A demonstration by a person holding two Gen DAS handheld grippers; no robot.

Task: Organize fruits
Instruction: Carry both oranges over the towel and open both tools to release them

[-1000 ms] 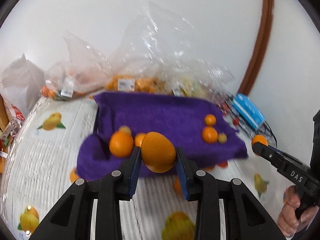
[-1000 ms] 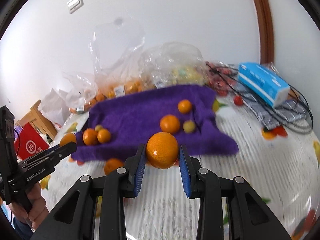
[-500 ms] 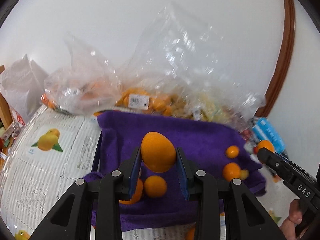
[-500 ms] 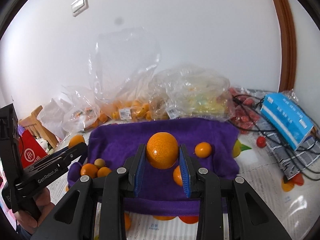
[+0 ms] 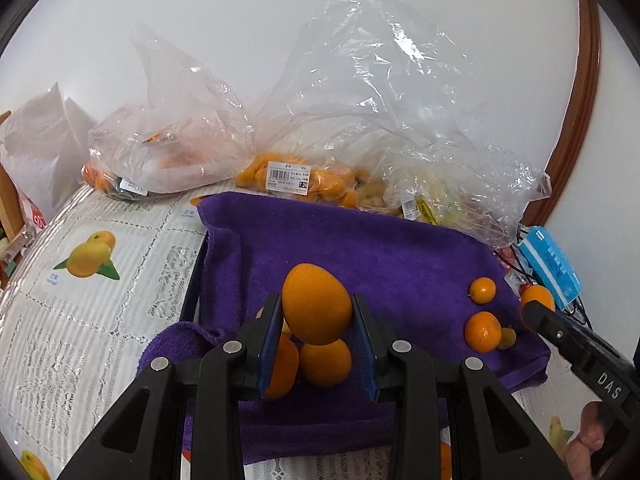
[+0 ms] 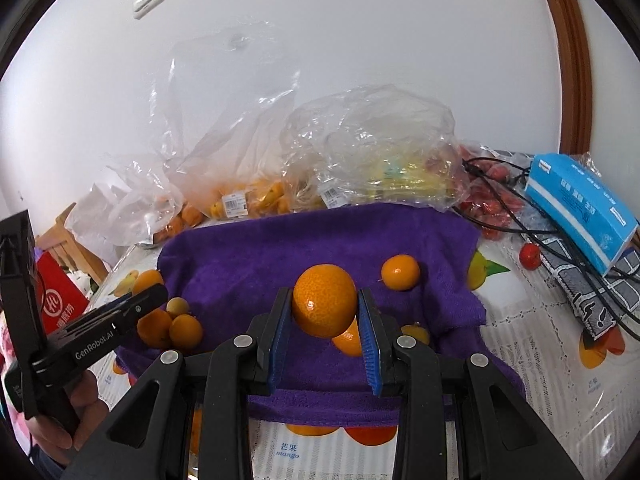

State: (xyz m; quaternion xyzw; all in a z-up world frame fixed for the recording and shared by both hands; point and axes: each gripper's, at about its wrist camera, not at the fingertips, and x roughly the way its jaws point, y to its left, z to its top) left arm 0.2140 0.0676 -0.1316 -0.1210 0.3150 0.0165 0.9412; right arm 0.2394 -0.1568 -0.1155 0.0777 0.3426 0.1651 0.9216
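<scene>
Above the purple towel [image 5: 372,248]: left gripper [image 5: 316,320] clamps an oval orange [image 5: 316,304]; right gripper [image 6: 325,320] clamps a round orange [image 6: 324,306].

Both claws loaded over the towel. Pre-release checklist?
1. Left claw shut on its orange: ok.
2. Right claw shut on its orange: ok.
3. Both oranges over the purple towel: ok.
4. Drop spot under left claw free: not ok, an orange pair lies directly behind it.
5. Drop spot under right claw free: not ok, a loose orange sits just behind.
6. Height above towel: cannot tell.
</scene>
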